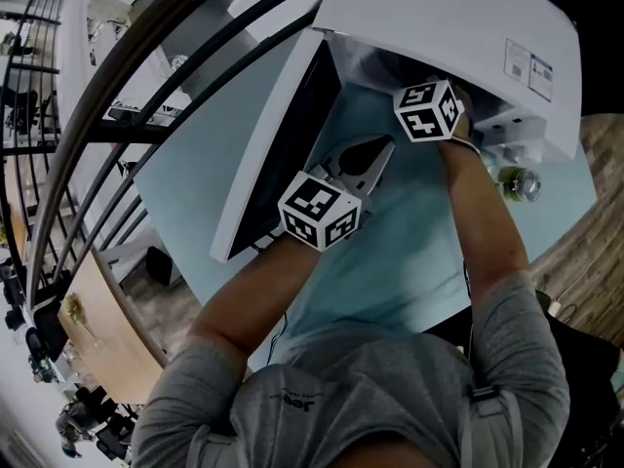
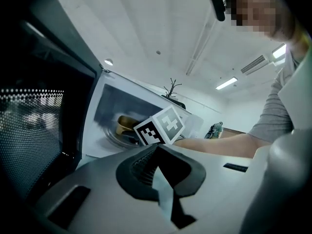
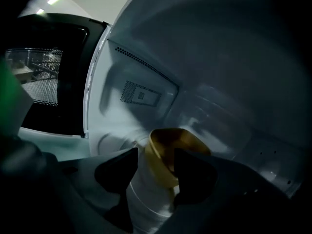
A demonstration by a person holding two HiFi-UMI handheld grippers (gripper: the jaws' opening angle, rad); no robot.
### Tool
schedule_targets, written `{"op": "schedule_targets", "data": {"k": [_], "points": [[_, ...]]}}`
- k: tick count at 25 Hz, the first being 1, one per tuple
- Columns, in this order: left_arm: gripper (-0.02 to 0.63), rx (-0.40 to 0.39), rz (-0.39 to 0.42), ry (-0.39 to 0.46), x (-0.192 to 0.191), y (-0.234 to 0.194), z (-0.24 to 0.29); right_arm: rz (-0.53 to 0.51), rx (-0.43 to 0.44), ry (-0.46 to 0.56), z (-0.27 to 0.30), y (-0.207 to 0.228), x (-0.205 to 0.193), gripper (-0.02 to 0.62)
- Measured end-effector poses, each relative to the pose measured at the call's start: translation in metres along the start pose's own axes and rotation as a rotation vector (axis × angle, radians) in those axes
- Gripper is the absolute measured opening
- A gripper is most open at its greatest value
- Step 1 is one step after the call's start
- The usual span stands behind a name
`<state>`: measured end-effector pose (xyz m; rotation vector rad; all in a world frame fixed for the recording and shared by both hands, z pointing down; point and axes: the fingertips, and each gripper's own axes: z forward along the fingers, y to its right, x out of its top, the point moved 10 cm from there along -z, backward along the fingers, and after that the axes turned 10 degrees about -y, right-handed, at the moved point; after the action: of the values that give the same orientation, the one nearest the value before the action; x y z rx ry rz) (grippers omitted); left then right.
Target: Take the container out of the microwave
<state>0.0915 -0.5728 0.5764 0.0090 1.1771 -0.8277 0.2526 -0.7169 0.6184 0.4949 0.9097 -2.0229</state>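
Observation:
The white microwave (image 1: 439, 18) stands on the pale blue table (image 1: 390, 261), its door (image 1: 283, 135) swung open to the left. Inside, a yellow-brown container (image 3: 168, 150) sits on the turntable; it also shows as the container (image 2: 126, 124) in the left gripper view. My right gripper (image 3: 155, 167) reaches into the cavity, open, and the container's near rim stands between its fingers. Its marker cube (image 1: 429, 111) is at the cavity mouth. My left gripper (image 2: 157, 152) hovers over the table before the open door, shut on nothing.
A small glass bottle (image 1: 517, 181) stands on the table at the microwave's right. The open door's dark mesh window (image 2: 29, 126) is close on my left gripper's left. A curved railing (image 1: 107, 115) runs beyond the table's left edge.

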Motion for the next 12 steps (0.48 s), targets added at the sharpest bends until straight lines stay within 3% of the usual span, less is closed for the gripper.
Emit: {"op": "schedule_targets", "data": {"k": [12], "points": [[0.009, 0.033, 0.035, -0.02, -0.004, -0.006, 0.006, -0.127, -0.018, -0.057, 0.017, 0.0, 0.008, 0.232]]}}
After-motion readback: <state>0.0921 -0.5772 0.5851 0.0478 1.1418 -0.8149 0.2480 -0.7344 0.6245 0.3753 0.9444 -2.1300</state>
